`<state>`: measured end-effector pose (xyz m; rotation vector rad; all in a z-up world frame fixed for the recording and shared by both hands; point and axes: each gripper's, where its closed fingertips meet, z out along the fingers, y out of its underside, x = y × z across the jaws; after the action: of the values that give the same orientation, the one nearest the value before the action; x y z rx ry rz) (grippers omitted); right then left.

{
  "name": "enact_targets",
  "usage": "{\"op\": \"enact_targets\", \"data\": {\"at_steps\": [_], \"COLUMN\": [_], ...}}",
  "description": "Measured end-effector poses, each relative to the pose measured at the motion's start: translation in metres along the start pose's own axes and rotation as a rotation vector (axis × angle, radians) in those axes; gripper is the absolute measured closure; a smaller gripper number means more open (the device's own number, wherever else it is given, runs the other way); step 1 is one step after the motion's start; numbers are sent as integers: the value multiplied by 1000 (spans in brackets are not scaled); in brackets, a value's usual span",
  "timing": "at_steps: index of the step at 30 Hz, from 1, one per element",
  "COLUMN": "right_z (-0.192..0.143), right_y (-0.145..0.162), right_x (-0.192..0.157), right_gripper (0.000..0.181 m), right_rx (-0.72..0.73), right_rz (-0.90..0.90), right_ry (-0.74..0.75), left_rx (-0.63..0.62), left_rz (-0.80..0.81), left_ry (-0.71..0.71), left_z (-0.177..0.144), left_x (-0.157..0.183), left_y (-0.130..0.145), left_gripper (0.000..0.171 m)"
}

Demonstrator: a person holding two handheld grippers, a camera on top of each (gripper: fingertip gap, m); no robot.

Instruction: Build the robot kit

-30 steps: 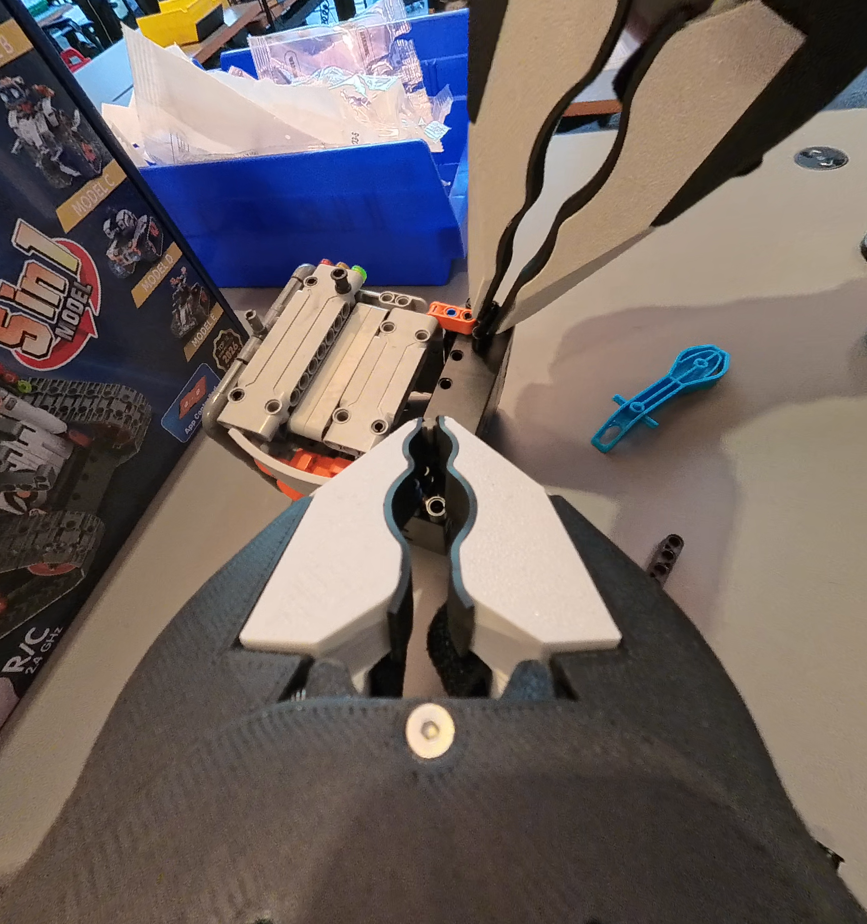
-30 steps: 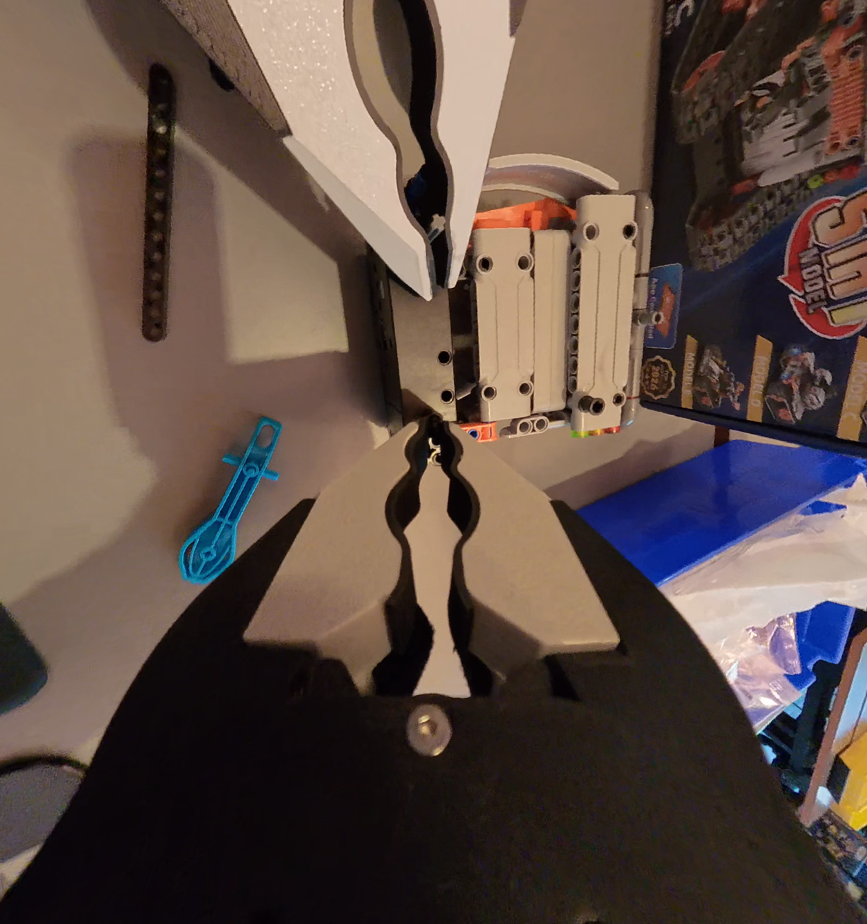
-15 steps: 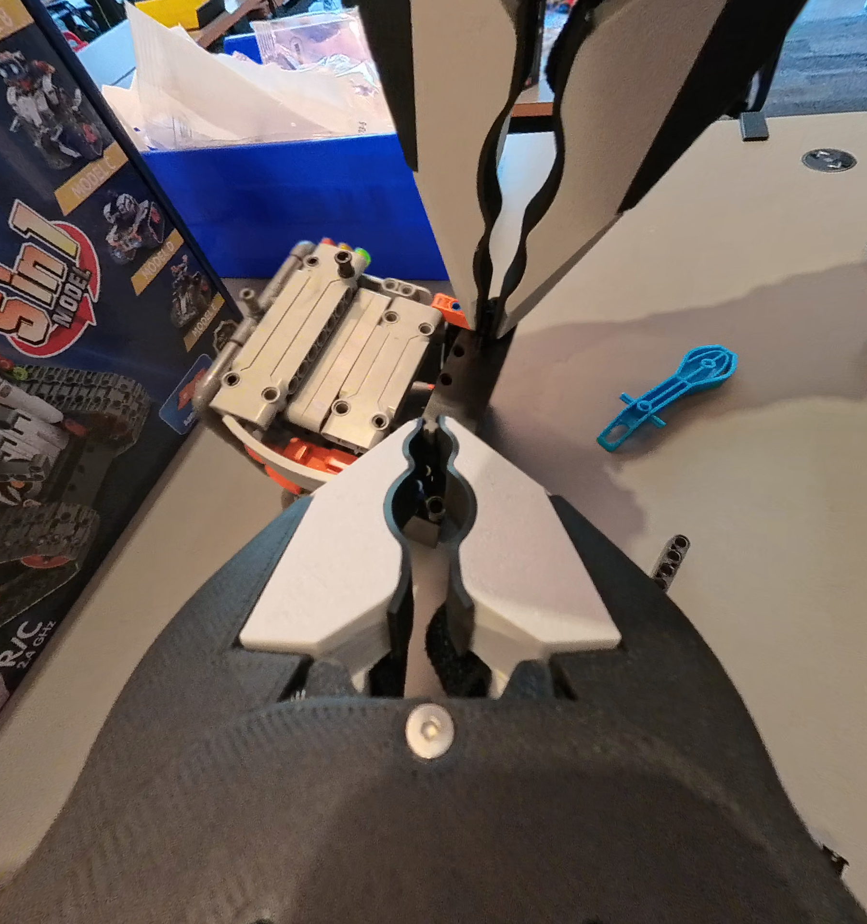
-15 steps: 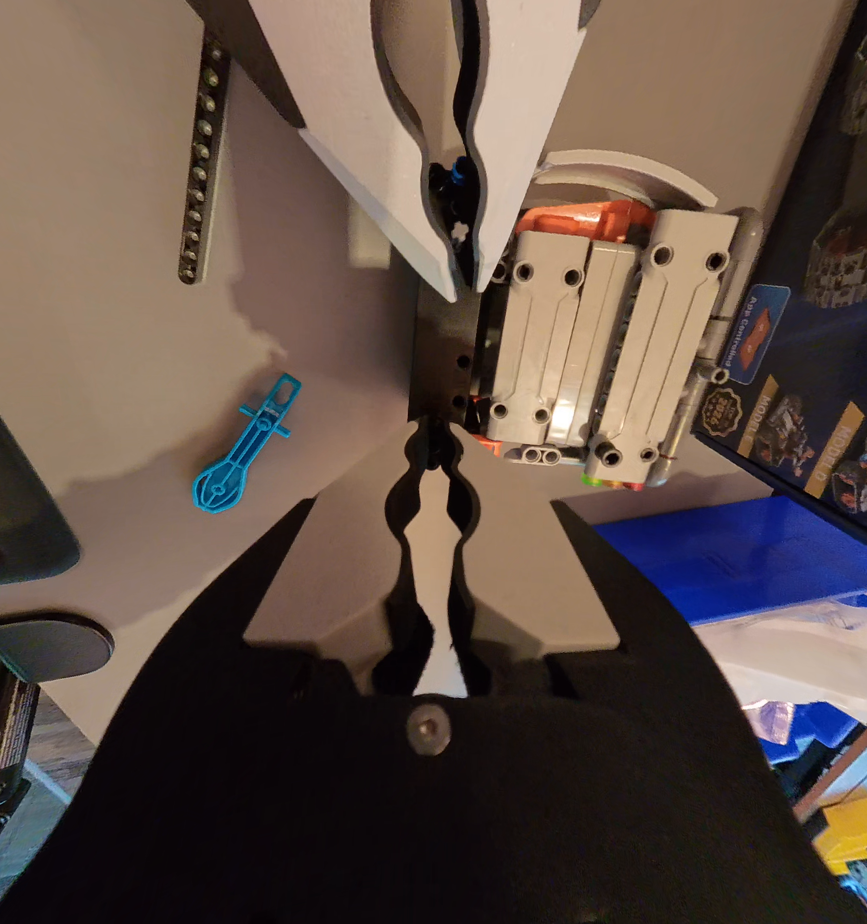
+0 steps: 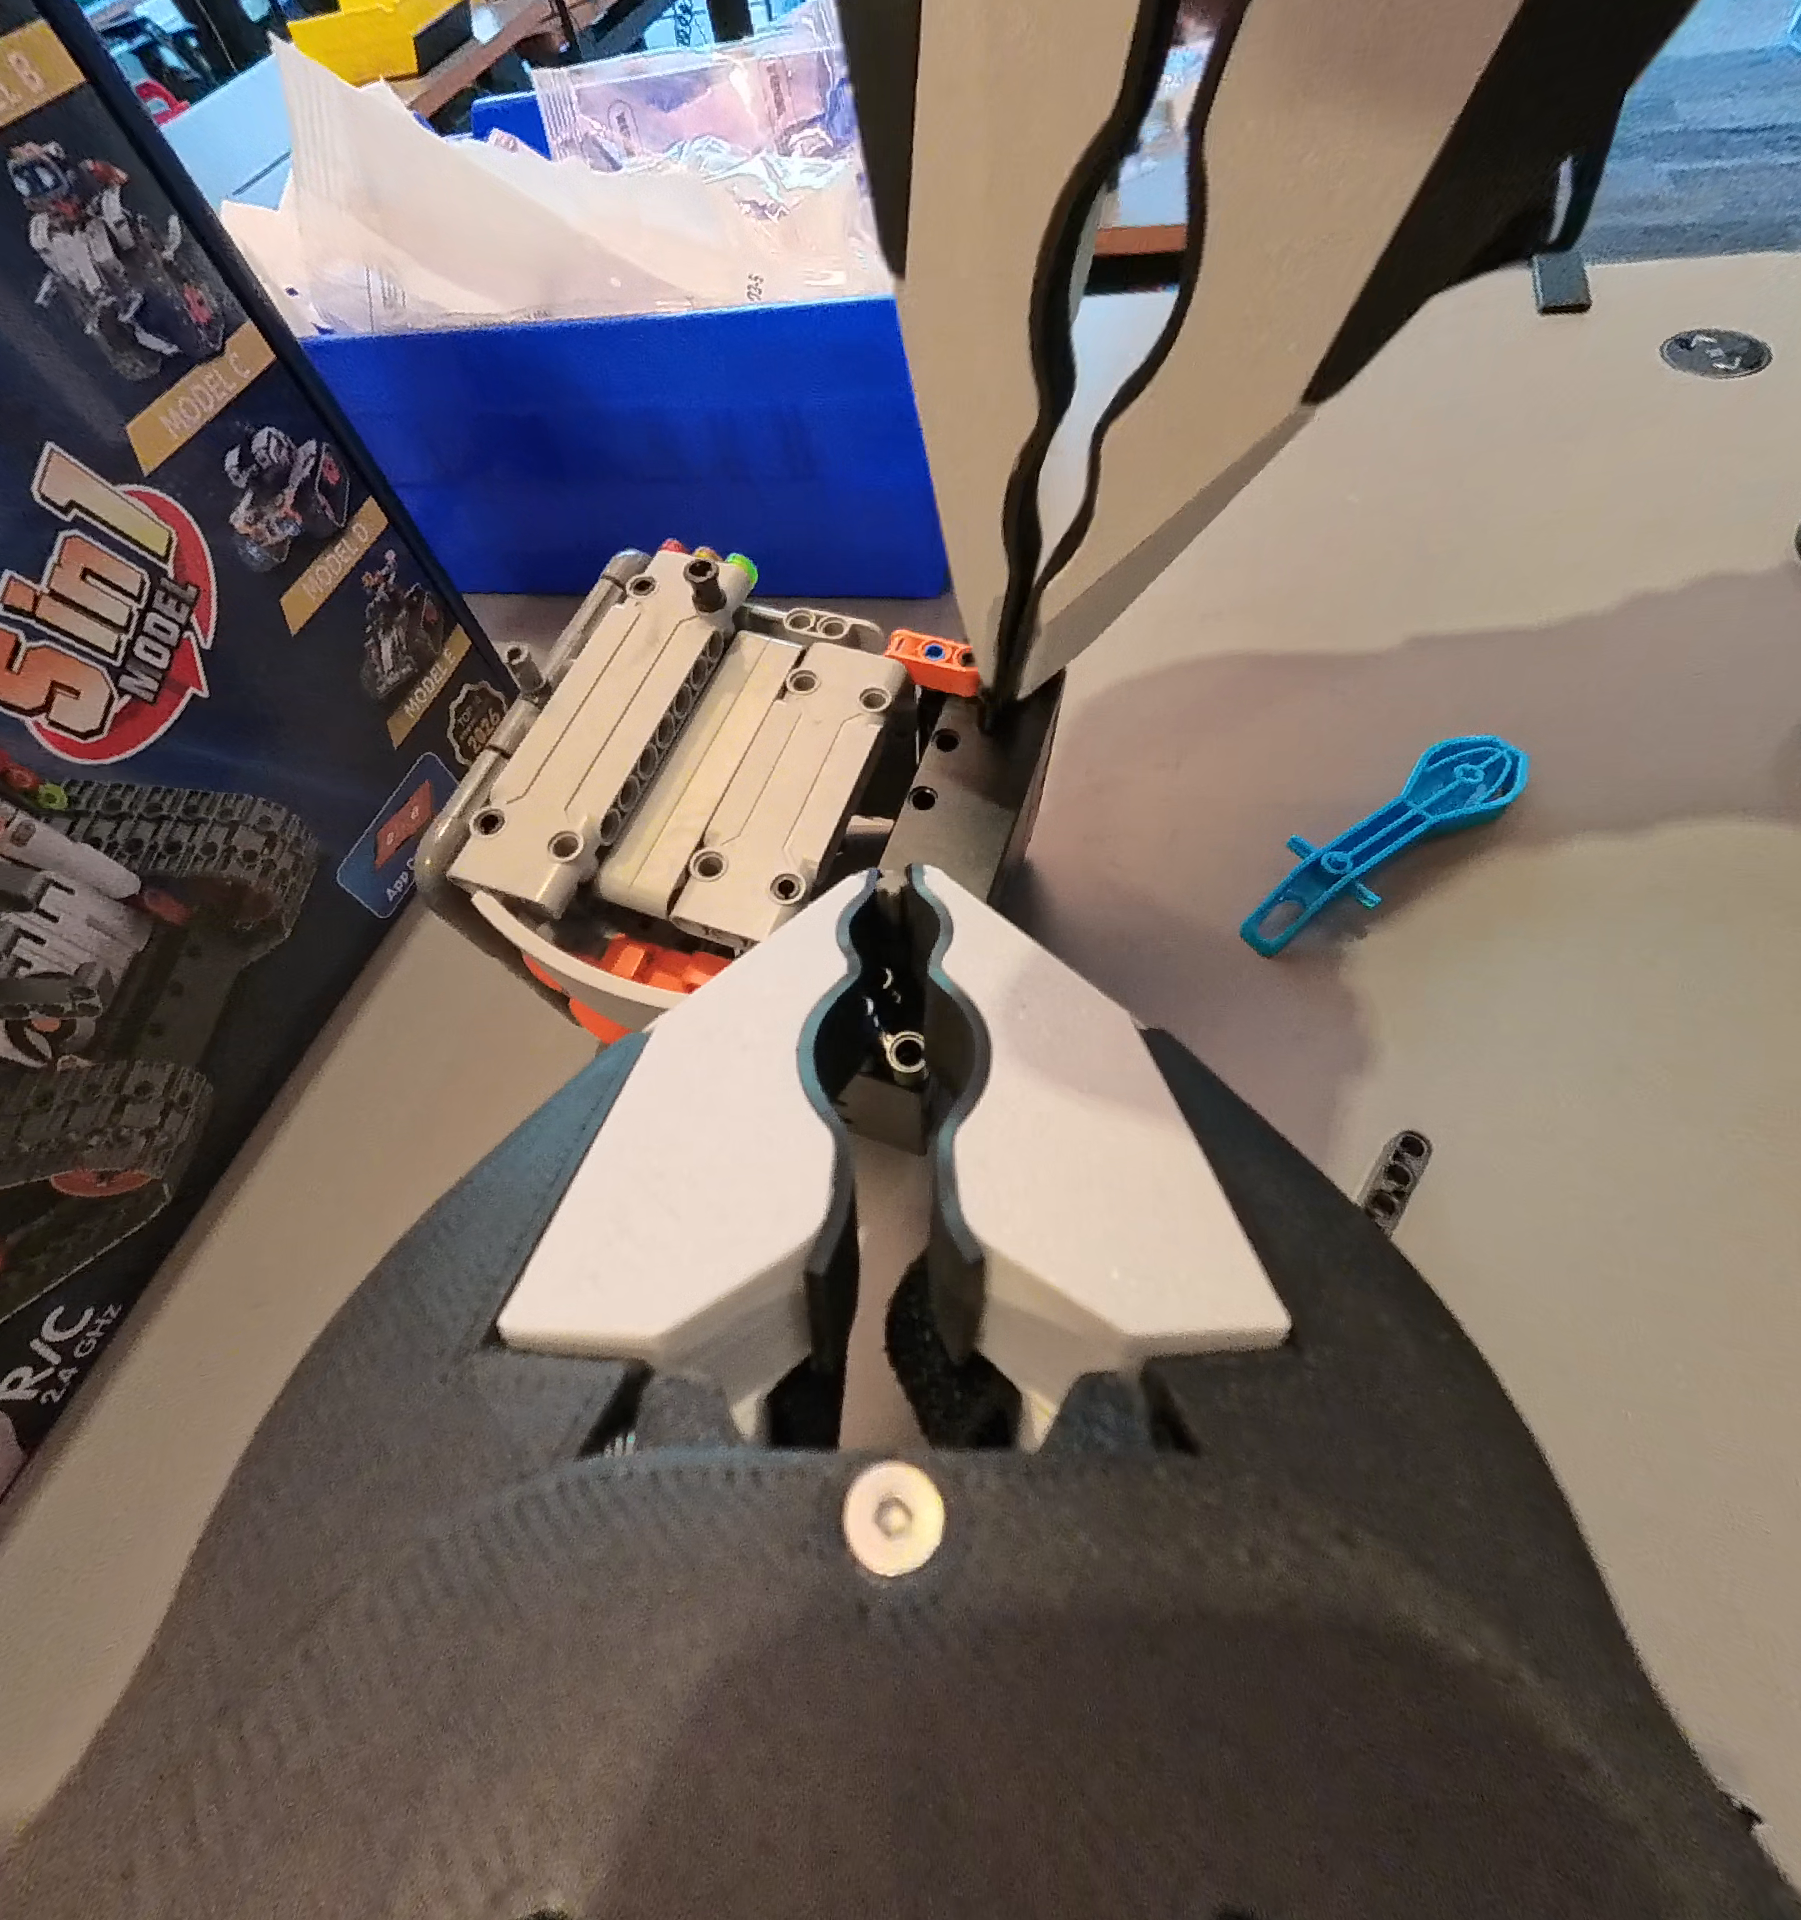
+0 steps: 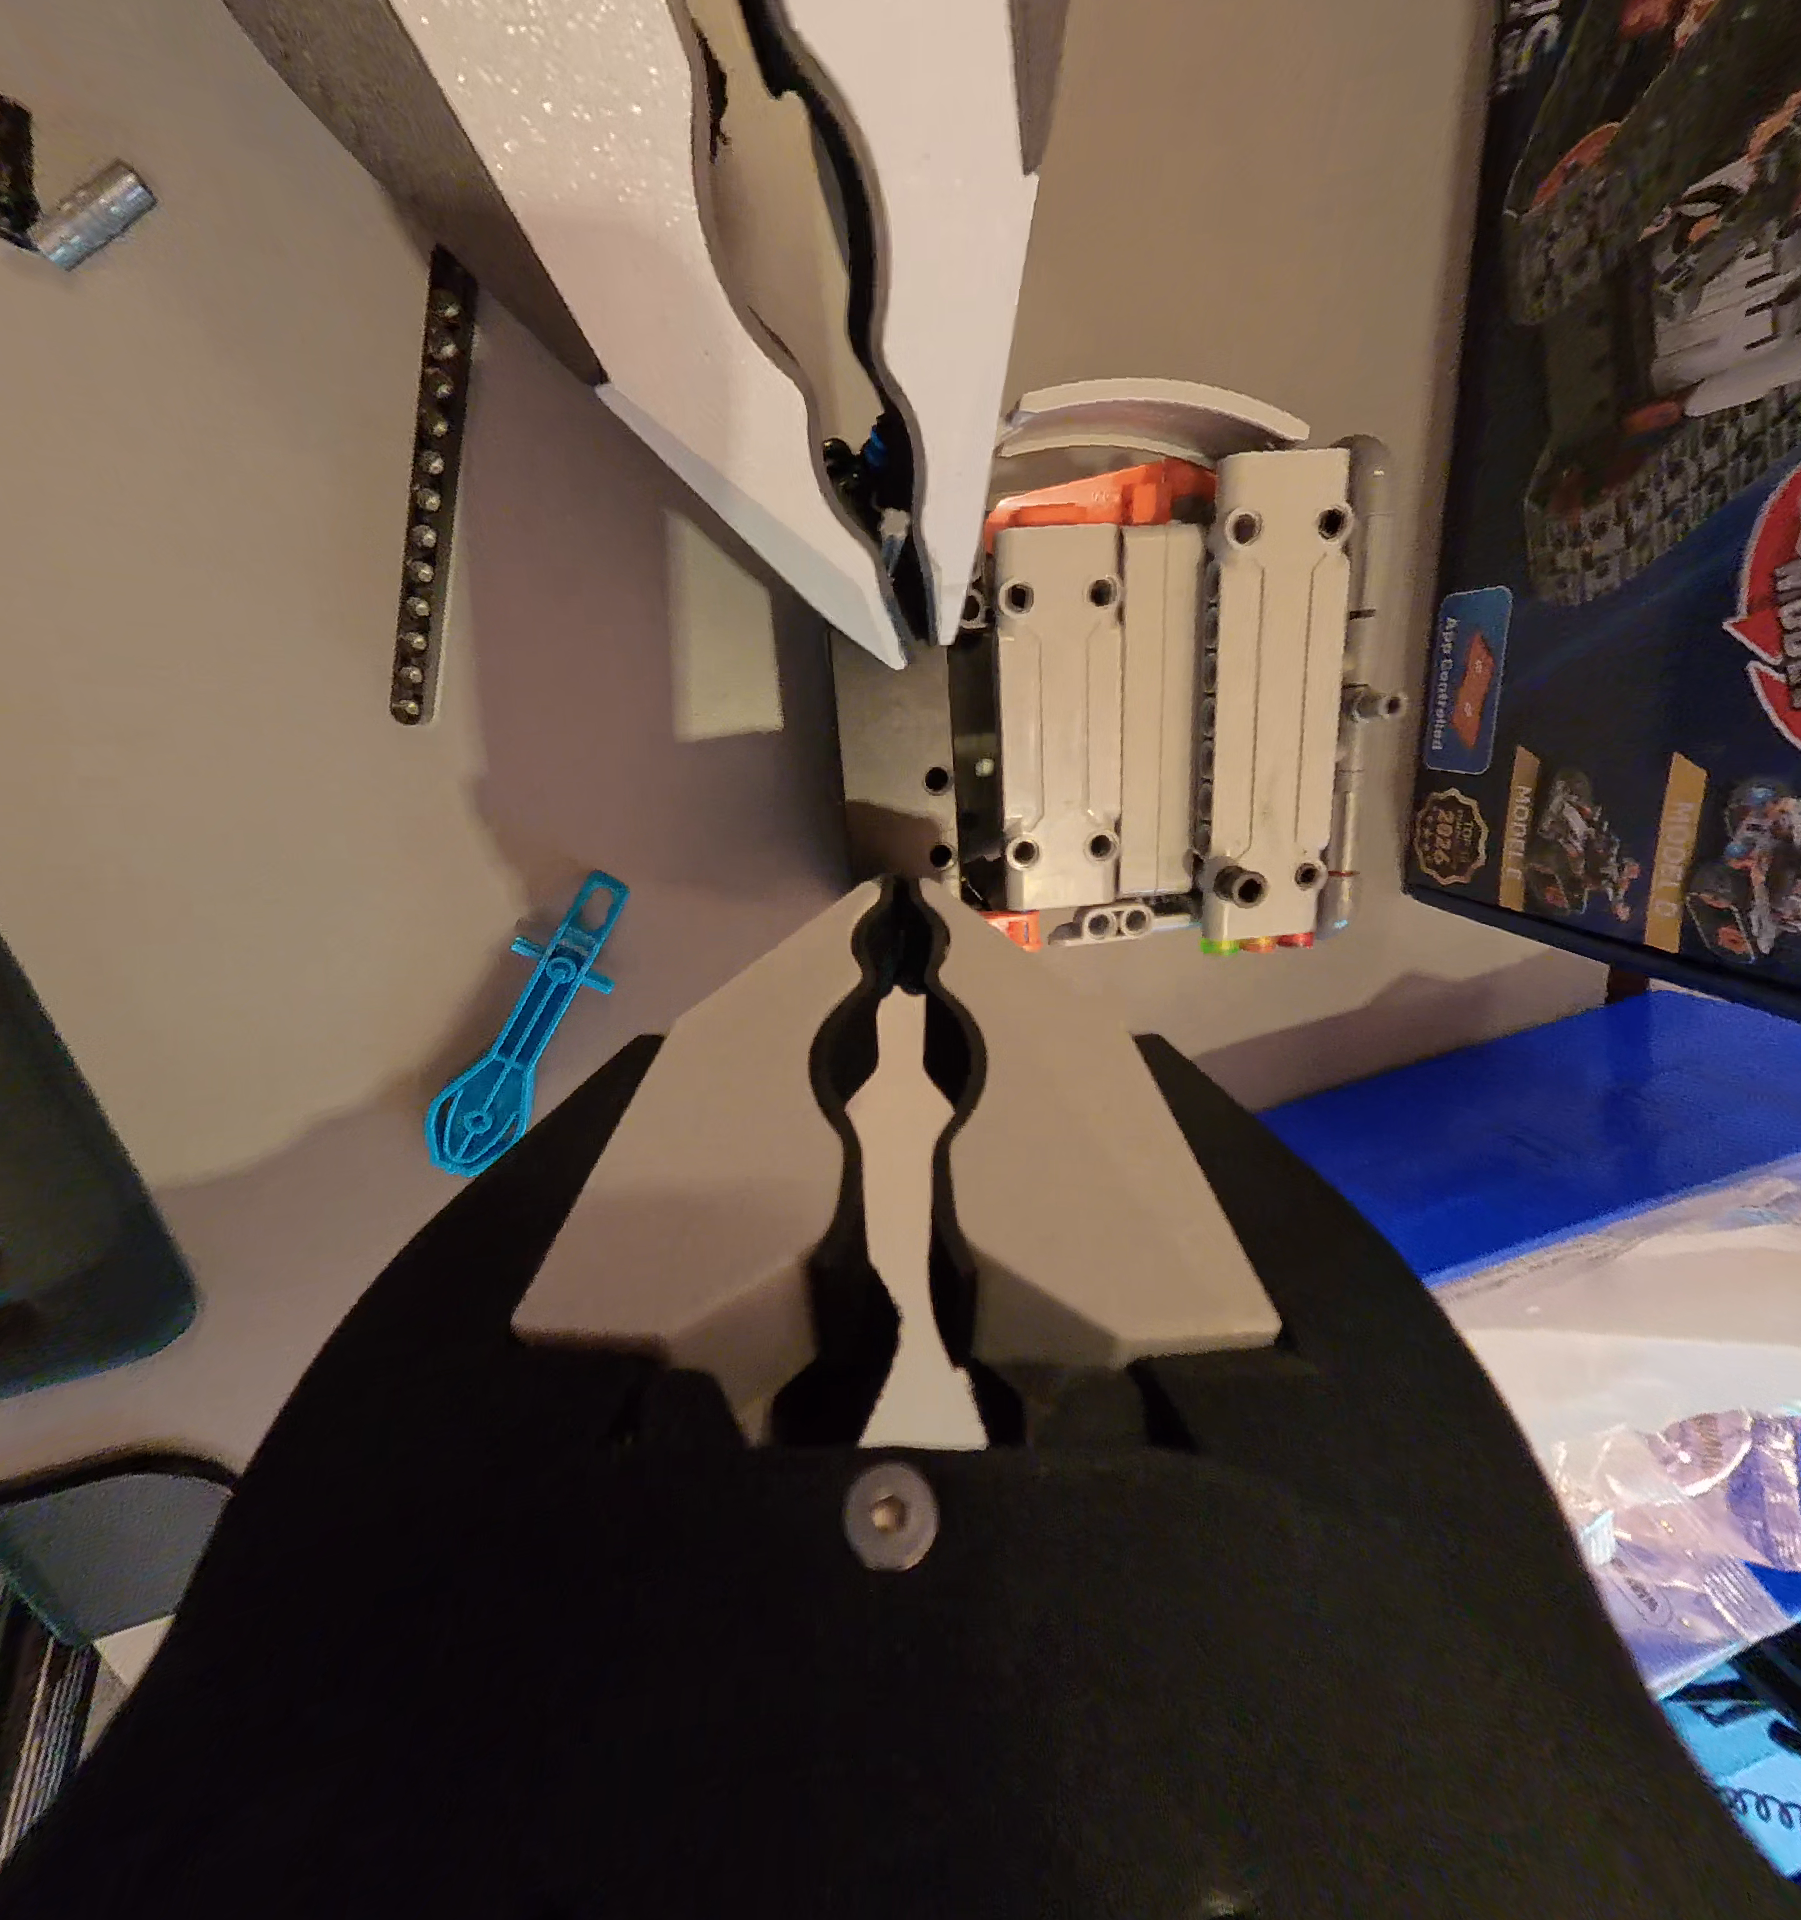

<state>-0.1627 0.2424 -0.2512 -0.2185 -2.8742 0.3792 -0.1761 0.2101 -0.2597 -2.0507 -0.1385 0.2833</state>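
Observation:
A building-block model with grey panels [image 5: 688,769] and orange parts has a black block [image 5: 979,790] on its side. My left gripper [image 5: 894,888] is shut on the near end of that black block; a black pin shows between its fingers. My right gripper [image 5: 1000,707] comes down from above and is shut on the block's far corner, next to a small orange piece [image 5: 932,657]. In the right wrist view the right gripper [image 6: 906,899] pinches the black block [image 6: 891,748] beside the grey panels [image 6: 1156,727], and the left gripper [image 6: 911,644] grips the opposite end.
A printed toy box [image 5: 148,727] stands left of the model. A blue bin [image 5: 615,447] of plastic bags stands behind it. A blue plastic tool [image 5: 1384,842] and a long black holed beam [image 6: 428,520] lie on the grey table [image 5: 1498,1039]. A small silver piece [image 6: 85,223] lies farther off. About 4 cm separates my left fingertips from my right.
Both grippers stay shut on the model's black block. The model has turned slightly between them, and the right gripper stands more upright above it.

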Motion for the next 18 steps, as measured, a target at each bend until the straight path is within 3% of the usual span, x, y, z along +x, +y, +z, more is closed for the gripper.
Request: {"op": "enact_targets", "data": {"at_steps": [18], "right_z": [3], "right_y": [3], "right_x": [4], "right_gripper": [181], "right_rx": [24], "right_rz": [47], "right_ry": [-39], "left_rx": [-4], "left_rz": [3], "left_ry": [4], "left_z": [1], "left_x": [0], "left_y": [0], "left_gripper": [171]}}
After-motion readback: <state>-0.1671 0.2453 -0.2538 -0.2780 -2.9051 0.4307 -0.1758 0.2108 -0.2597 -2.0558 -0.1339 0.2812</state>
